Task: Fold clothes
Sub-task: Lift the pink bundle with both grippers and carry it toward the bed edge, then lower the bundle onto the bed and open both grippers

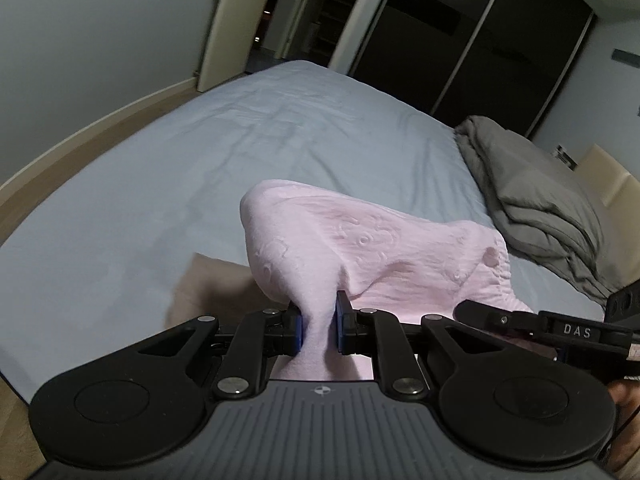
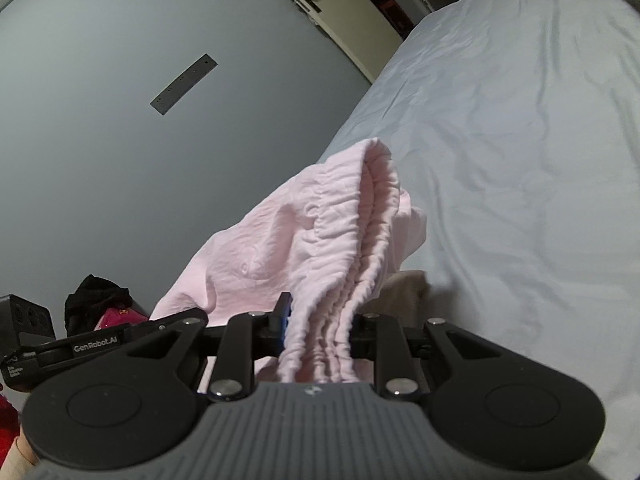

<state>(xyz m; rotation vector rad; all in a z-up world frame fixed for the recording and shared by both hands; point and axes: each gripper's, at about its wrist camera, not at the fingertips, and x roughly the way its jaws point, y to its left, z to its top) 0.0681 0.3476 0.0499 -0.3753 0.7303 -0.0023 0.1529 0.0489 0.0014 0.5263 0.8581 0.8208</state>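
A pale pink garment with a raised pattern hangs between my two grippers above the near edge of the bed. My left gripper is shut on a bunched fold of it. My right gripper is shut on its gathered elastic waistband. The pink garment drapes toward the left in the right wrist view. The right gripper's finger shows at the right edge of the left wrist view, close beside the left one.
A bed with a light blue sheet spreads ahead. A folded grey duvet lies at its right side. Dark sliding wardrobe doors and an open door stand beyond. Dark and red clothes are piled at the left.
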